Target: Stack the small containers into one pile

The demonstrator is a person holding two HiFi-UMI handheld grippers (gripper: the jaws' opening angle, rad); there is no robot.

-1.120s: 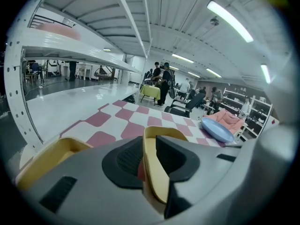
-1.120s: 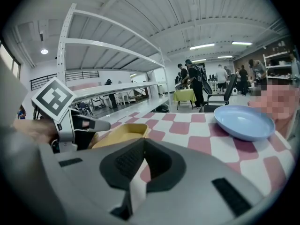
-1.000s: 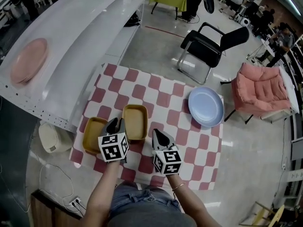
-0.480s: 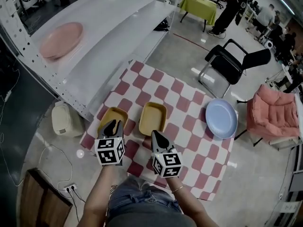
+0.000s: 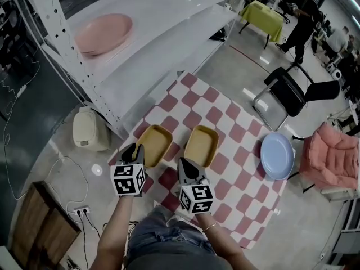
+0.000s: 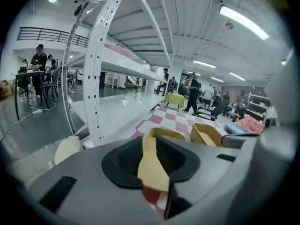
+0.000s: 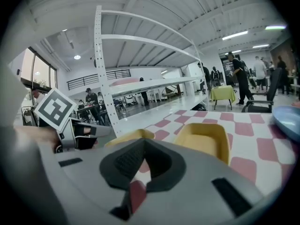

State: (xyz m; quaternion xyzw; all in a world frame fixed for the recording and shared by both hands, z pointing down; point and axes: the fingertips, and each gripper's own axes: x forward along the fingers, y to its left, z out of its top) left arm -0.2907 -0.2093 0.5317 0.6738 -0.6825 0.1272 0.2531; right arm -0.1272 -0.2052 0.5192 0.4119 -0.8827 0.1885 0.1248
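Two shallow yellow containers sit side by side on the red-and-white chequered table (image 5: 228, 122), the left container (image 5: 153, 145) and the right container (image 5: 201, 145). My left gripper (image 5: 133, 149) hovers at the left container's near left corner. Its jaws have just been opening and grip nothing. In the left gripper view the left gripper (image 6: 149, 137) frames the left container (image 6: 168, 132) through its gap, with the right container (image 6: 206, 134) beyond. My right gripper (image 5: 185, 164) is shut and empty at the right container's near left corner. The right gripper (image 7: 144, 140) faces both trays (image 7: 206, 142).
A blue plate (image 5: 277, 155) lies at the table's right edge. A white shelf rack (image 5: 169, 44) stands left of the table with a pink plate (image 5: 104, 34) on top. A cream object (image 5: 90, 129) sits on the floor, a black chair (image 5: 298, 94) beyond.
Both grippers have shifted left along the table's near side relative to the containers. The left one has gone from between the containers to the left container's outer corner. The containers have not moved.
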